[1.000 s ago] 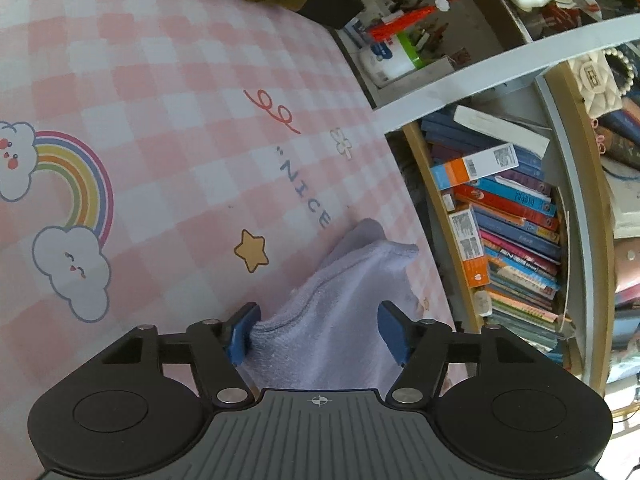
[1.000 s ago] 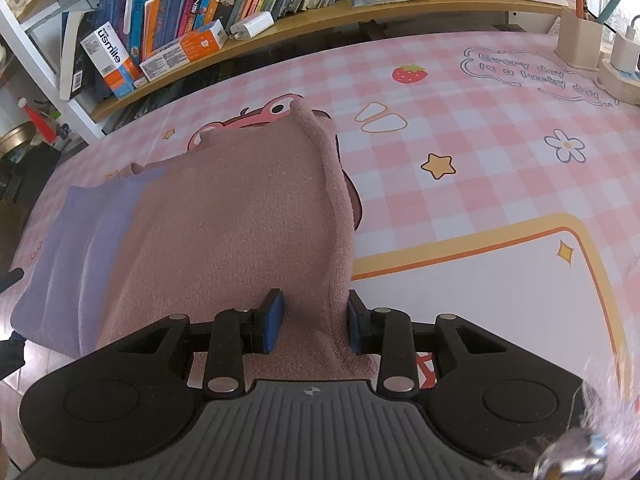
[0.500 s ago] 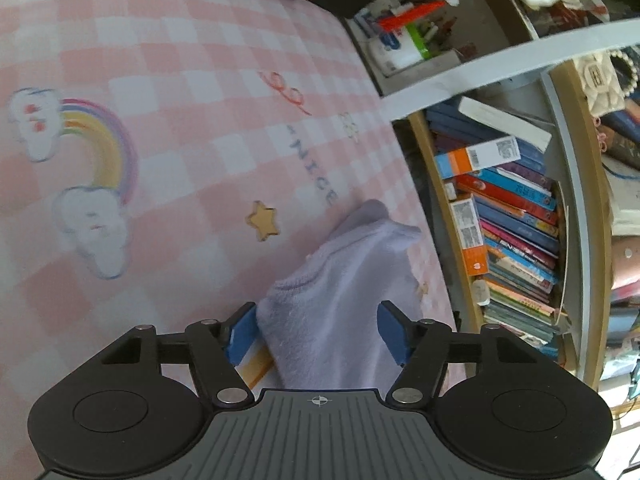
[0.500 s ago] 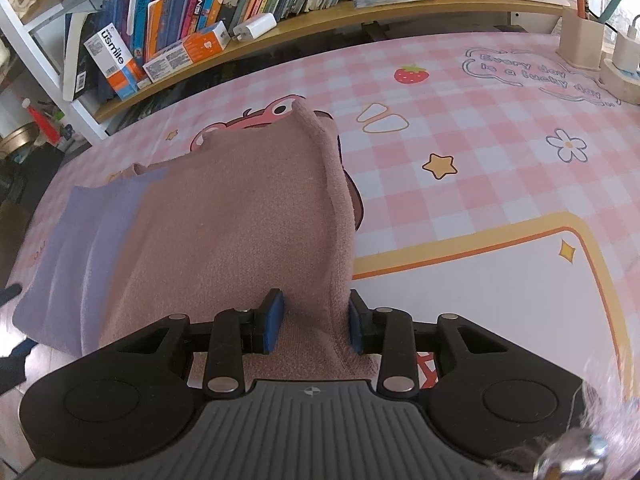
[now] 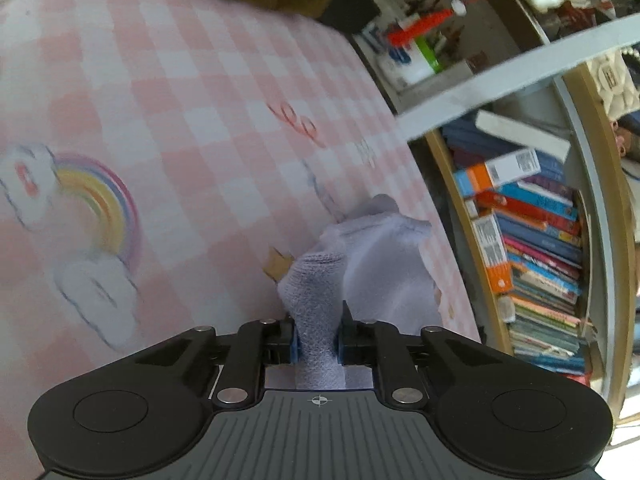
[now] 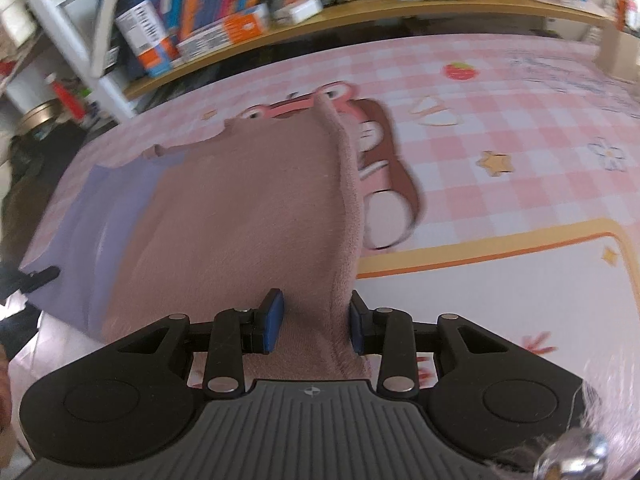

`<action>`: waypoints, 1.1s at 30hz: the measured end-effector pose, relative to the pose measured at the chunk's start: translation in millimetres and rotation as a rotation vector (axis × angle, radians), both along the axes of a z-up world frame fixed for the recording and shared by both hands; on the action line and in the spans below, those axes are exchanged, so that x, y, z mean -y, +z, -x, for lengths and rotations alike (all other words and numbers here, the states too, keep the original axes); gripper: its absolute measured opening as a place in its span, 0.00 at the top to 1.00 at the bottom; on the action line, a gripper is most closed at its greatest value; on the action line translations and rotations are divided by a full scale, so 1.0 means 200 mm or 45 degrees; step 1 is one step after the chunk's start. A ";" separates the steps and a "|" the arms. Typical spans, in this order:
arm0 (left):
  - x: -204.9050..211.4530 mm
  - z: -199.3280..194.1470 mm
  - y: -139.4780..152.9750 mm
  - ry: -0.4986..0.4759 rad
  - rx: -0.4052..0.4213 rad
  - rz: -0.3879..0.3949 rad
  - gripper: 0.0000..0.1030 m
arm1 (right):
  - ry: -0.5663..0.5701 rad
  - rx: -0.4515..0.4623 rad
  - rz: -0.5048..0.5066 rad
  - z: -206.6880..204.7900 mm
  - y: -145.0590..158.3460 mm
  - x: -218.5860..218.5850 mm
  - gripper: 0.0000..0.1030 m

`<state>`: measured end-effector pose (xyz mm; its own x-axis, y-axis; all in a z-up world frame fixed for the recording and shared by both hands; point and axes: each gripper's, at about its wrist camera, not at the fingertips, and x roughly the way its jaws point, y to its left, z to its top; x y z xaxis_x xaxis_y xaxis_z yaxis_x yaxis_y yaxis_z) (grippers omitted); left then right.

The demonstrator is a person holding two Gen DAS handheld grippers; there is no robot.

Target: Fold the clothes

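A fleecy cloth, brown-pink point(image 6: 248, 208) with a lavender part point(image 6: 88, 216), lies on the pink checked table cover point(image 6: 520, 128). My right gripper point(image 6: 316, 322) is shut on its near brown edge, which rises in a ridge between the blue pads. In the left wrist view my left gripper point(image 5: 317, 340) is shut on the bunched lavender corner point(image 5: 360, 264) of the same cloth, lifted off the cover point(image 5: 200, 100). The left gripper's tip shows dark at the left edge of the right wrist view point(image 6: 40, 276).
Bookshelves with many books run along the table's far edge point(image 6: 240, 8) and beside the left gripper point(image 5: 532, 232). A cluttered stand with bottles point(image 5: 416, 40) sits past the table end. A beige holder point(image 6: 616, 48) stands at the far right.
My left gripper has closed on the lavender corner and bunched it up. My right gripper, still gripping the brown edge, has shifted; the right view now blurs with motion.
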<state>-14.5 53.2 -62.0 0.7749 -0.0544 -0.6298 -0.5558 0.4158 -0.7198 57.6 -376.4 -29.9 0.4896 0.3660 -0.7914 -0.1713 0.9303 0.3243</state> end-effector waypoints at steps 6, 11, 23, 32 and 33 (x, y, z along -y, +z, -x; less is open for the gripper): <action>-0.04 0.02 0.03 -0.025 -0.007 -0.060 0.86 | 0.082 0.010 -0.006 0.01 0.02 -0.05 0.67; 0.00 0.03 0.09 -0.028 0.025 -0.111 0.86 | 0.140 0.014 -0.028 0.00 0.02 -0.01 0.70; 0.37 0.00 0.46 -0.198 0.163 -0.455 0.87 | 0.270 0.016 -0.143 -0.04 -0.01 0.07 0.84; 0.94 -0.07 0.70 -0.540 0.236 -0.849 0.87 | 0.364 0.043 -0.193 -0.05 -0.04 0.11 0.84; 1.04 -0.08 0.70 -0.617 0.223 -0.918 0.87 | 0.374 0.044 -0.200 -0.06 -0.04 0.12 0.84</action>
